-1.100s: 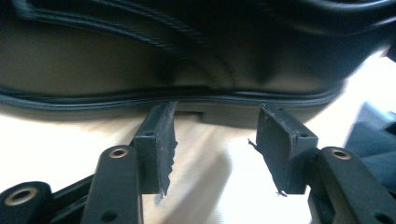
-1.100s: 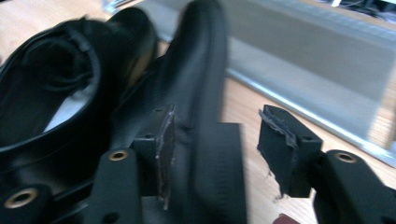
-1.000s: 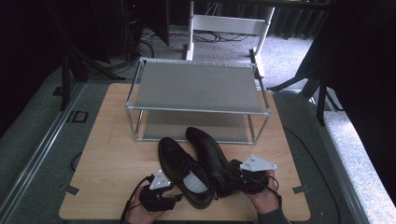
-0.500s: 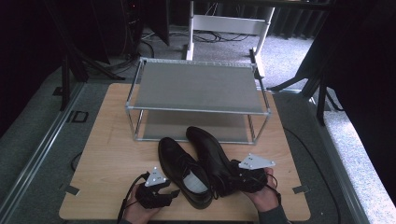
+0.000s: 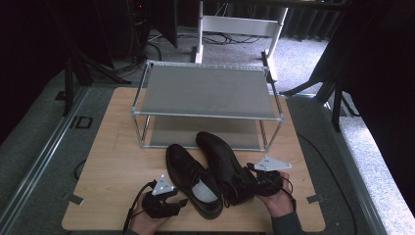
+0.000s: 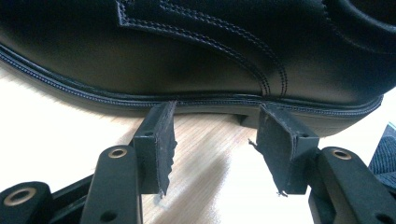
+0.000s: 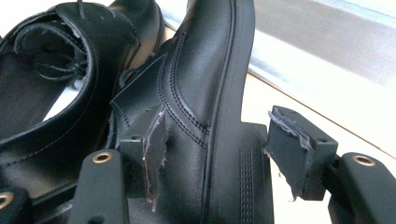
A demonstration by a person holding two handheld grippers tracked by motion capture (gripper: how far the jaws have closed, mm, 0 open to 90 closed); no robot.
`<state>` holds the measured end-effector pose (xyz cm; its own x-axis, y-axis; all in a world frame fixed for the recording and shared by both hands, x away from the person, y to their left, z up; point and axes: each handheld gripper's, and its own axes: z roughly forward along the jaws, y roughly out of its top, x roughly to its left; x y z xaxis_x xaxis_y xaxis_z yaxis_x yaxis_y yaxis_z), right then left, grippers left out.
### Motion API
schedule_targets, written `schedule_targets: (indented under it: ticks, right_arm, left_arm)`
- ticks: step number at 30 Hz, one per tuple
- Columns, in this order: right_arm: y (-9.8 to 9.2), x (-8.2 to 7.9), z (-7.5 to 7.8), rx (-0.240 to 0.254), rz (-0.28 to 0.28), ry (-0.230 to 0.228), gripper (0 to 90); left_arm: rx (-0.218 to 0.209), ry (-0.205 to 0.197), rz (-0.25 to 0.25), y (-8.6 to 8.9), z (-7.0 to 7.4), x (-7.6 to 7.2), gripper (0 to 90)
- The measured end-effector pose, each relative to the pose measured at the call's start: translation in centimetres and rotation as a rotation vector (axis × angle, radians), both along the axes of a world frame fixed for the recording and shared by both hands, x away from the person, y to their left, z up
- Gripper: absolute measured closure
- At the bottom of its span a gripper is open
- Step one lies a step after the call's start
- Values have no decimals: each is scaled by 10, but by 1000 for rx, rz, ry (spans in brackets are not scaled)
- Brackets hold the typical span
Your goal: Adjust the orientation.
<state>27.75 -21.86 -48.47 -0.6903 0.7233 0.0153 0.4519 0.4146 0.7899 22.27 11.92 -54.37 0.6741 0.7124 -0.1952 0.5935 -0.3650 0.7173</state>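
High view: both black shoes lie on the tabletop [image 5: 112,161] as before, left shoe [image 5: 192,178] beside right shoe [image 5: 222,164].

Left gripper view: left gripper [image 6: 212,140] stands apart, empty, just short of the sole.

Right gripper view: right gripper [image 7: 212,144], jaws just opening, straddles the tilted shoe's heel, apparently released.

left gripper [image 5: 166,201]: black body, grey three-cornered plate on top, black cable looping off beside the wooden table's [image 5: 112,161] near edge
right gripper [image 5: 264,177]: black, same grey plate, tangled black cable
pads [image 6: 164,140]: dark rubber, frayed edges
jaw arms: black, brass-ringed screw holes
sleeve [image 5: 286,225]: grey cuff, at the table's near edge
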Motion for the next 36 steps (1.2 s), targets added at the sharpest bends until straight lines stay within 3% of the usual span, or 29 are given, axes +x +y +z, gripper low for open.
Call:
schedule_targets:
  ticks: [6, 12, 14, 18, 20, 21, 24, 29, 30, 32, 36]
  right_arm:
    - [-5, 4, 1, 15, -27, 6, 373]
    - [-20, 12, 8, 28, -123, -18, 488]
    - [-24, 18, 8, 33, -148, -1, 501]
    - [-40, 39, 3, -7, -256, 43, 579]
    - [-43, 43, 1, -8, -268, 51, 583]
    - [-50, 51, -4, -6, -301, 85, 613]
    - [-58, 57, -9, 11, -323, 116, 599]
    - [-66, 53, -4, -3, -367, 82, 536]
    - [-70, 45, 4, 33, -356, 45, 540]
    - [-70, 37, 11, 38, -334, 10, 555]
    - [-67, 26, 20, 77, -274, -23, 614]
  left_arm:
    - [4, 3, 5, 0, -1, 1, 473]
    - [6, 7, 2, -1, -2, 1, 473]
    - [6, 7, 2, -2, -2, 1, 473]
    - [7, 9, 2, -2, -2, 2, 470]
    - [8, 11, 0, -2, -3, 2, 470]
    - [8, 11, 0, -2, -3, 2, 470]
    - [8, 13, 0, -2, -3, 2, 469]
    - [6, 12, 7, -2, -4, 3, 468]
    - [7, 12, 8, -2, -4, 3, 468]
    - [7, 8, 9, -2, -3, 2, 468]
    - [10, 4, 14, -2, -3, 3, 468]
